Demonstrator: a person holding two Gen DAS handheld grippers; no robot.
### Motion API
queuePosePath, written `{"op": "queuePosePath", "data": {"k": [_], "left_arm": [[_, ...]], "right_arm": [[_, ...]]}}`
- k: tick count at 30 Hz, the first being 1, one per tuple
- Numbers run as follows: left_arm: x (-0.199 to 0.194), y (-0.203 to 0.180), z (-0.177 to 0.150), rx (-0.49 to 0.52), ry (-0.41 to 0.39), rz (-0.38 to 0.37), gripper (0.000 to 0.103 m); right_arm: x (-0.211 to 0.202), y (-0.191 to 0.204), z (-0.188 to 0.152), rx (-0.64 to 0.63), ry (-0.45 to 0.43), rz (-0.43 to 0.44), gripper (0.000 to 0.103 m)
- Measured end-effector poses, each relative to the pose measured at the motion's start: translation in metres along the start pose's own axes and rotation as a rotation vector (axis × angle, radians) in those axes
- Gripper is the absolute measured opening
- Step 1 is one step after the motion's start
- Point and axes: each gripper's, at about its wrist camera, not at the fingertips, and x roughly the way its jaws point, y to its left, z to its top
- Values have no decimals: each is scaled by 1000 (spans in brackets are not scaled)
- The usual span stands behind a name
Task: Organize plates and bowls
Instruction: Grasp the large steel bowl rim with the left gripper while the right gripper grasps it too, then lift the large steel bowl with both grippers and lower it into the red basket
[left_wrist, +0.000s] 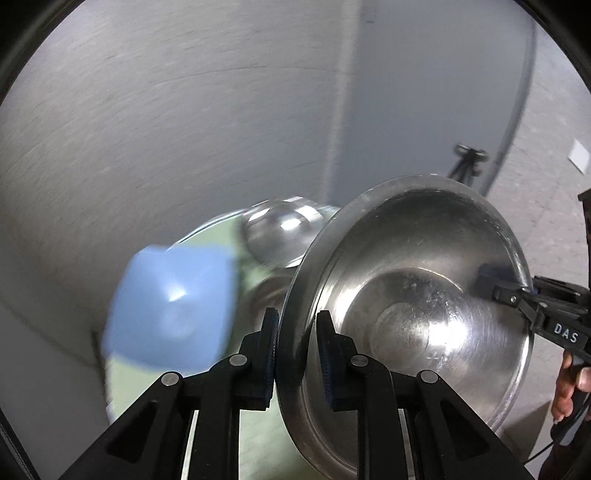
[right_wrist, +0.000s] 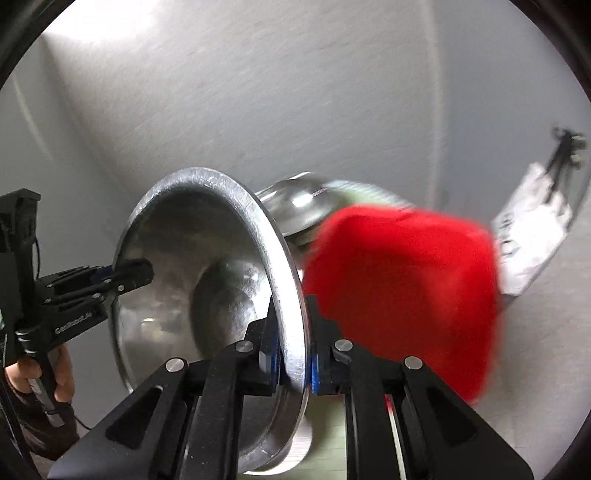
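A large steel bowl (left_wrist: 417, 314) is held up off the table, tilted on edge, by both grippers. My left gripper (left_wrist: 295, 354) is shut on its near rim. My right gripper (right_wrist: 291, 332) is shut on the opposite rim of the same bowl (right_wrist: 207, 280); it also shows at the right of the left wrist view (left_wrist: 513, 291). The left gripper shows at the left of the right wrist view (right_wrist: 129, 275). A blue bowl (left_wrist: 170, 299), a red bowl (right_wrist: 402, 295) and a smaller steel bowl (left_wrist: 284, 229) lie blurred on a pale green mat (left_wrist: 258, 435).
A pale grey wall fills the background. A tripod (left_wrist: 467, 162) stands at the far right. A white bag or packet (right_wrist: 532, 236) lies to the right of the red bowl. A second steel dish (left_wrist: 269, 295) shows dimly behind the held bowl.
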Motion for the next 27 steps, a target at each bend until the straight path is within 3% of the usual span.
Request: {"op": "queuePosePath", "data": {"k": [5,8,17,19,23,27], "left_arm": [[66,-48,20,58,43,-62,17],[105,-57,22,73,86,-55,16],[191,-65,22,89,166,-5,16],[195,-65,26,100,173,-25,10],[213,-72,20,127,186,-21,10],[205,-84,25,126,187,-27,12]], "right_arm": [[1,-70,13,61,2,-103,11],[19,-101,10,102,32,-132,12],[41,-136,11,124,78,-173,12],[48,-143,10,118,86,-191,12],[58,-144,9,109,100,-218,14],[58,-142,7,114,88,-232,14]]}}
